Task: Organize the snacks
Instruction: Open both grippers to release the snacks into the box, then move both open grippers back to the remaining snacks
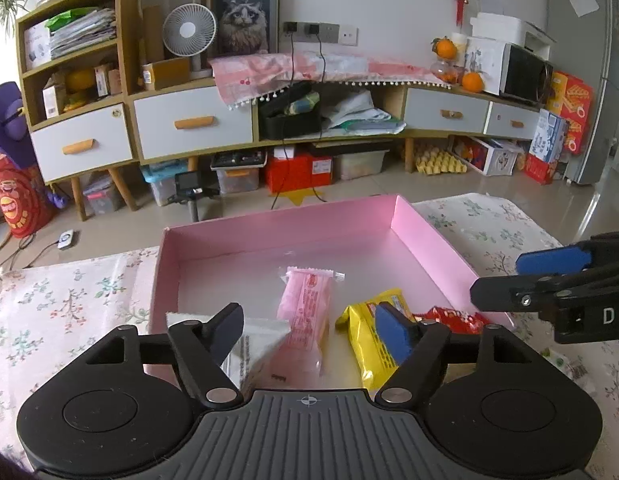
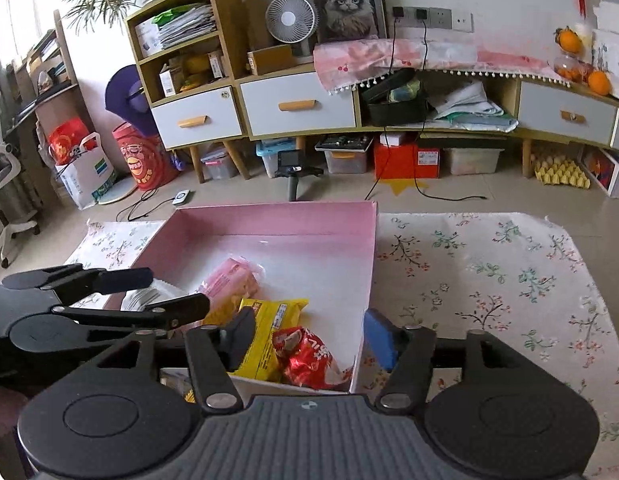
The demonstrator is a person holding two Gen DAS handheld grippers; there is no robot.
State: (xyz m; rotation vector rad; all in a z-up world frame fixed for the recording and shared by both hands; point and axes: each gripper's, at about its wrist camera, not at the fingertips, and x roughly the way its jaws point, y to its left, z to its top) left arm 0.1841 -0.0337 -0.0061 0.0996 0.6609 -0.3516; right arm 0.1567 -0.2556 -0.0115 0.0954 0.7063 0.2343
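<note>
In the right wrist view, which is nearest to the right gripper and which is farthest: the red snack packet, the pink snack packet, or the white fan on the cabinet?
From the right gripper:
1. red snack packet, between its open fingers, at the pink box's near corner.
2. pink snack packet, deeper in the box, to the left.
3. white fan, across the room on the cabinet.

Soft daylight was admitted from the left; the window (image 2: 13, 20) was blown out in the right wrist view. A pale sheen was noted on the pink box (image 1: 429, 236) floor. Straight cabinet lines were bowed by fisheye distortion; corners were vignetted black. Focus was held throughout; shadows were faint.
</note>
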